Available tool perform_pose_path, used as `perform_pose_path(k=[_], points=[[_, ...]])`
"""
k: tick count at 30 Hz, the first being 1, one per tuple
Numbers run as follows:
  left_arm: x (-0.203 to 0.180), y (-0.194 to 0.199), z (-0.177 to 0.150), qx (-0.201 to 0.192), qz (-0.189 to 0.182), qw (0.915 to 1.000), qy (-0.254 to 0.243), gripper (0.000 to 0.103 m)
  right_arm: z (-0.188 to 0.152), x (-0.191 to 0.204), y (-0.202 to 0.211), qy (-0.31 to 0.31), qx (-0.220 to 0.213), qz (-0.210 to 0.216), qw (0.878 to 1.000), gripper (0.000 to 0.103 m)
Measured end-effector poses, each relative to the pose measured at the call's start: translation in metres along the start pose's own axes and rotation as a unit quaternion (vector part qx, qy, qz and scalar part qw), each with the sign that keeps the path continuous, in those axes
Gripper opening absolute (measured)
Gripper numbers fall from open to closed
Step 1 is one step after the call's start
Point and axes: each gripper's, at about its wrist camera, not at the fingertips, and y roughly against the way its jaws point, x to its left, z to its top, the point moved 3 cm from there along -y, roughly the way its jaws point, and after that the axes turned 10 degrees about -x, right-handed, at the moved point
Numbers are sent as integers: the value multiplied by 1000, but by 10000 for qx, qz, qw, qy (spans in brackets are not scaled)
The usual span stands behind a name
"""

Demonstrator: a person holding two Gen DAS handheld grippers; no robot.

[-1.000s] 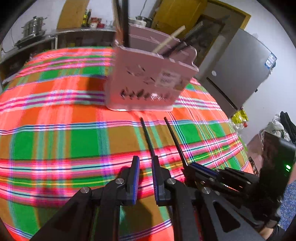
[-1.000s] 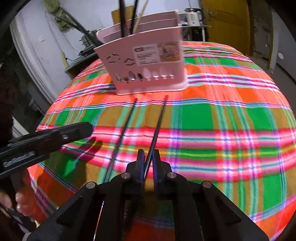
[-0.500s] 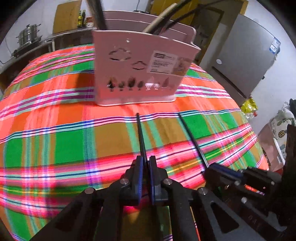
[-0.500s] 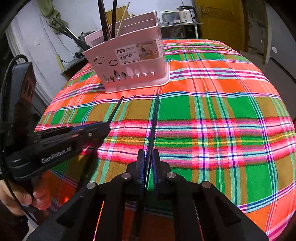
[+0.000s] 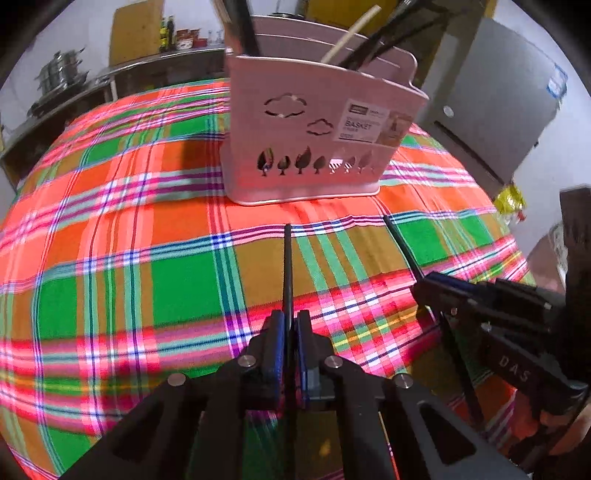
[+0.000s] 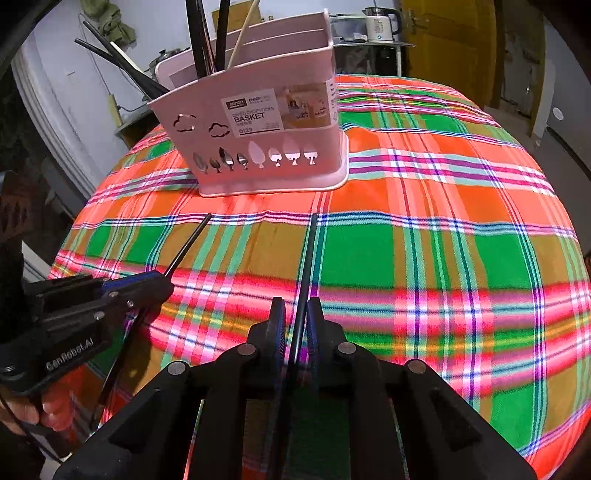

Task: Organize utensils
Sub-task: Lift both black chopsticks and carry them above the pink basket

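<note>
Gripping one black chopstick (image 5: 287, 266) in each gripper (image 5: 290, 325)

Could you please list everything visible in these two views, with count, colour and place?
Chopstick basket: one, pink, standing on the table beyond both grippers.
Utensils in basket: several, mostly black, one pale wooden stick; exact count unclear.
Loose chopsticks: two, black, one in the left gripper, one in the right gripper.
Tablecloth: one, orange, green and pink plaid, covering the table.
Kettle: one, white, on a shelf behind.
Stacked pots: silver, on the back counter.
Left gripper: black, shut on its chopstick.
Right gripper: black, shut on its chopstick.
</note>
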Motion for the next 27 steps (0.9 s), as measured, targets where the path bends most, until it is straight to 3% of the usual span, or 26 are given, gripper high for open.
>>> perform_pose_path(k=[9, 13, 27], points=[[-11, -9, 9, 88, 100, 9991, -413, 9, 4, -1, -5, 21, 107, 58, 9999, 6], [-7, -6, 13, 109, 34, 9995, -291, 5, 6, -1, -3, -59, 78, 156, 9998, 5], [-9, 71, 60, -800, -205, 9962, -275, 5, 44, 6, 62, -80, -777, 453, 9959, 5]])
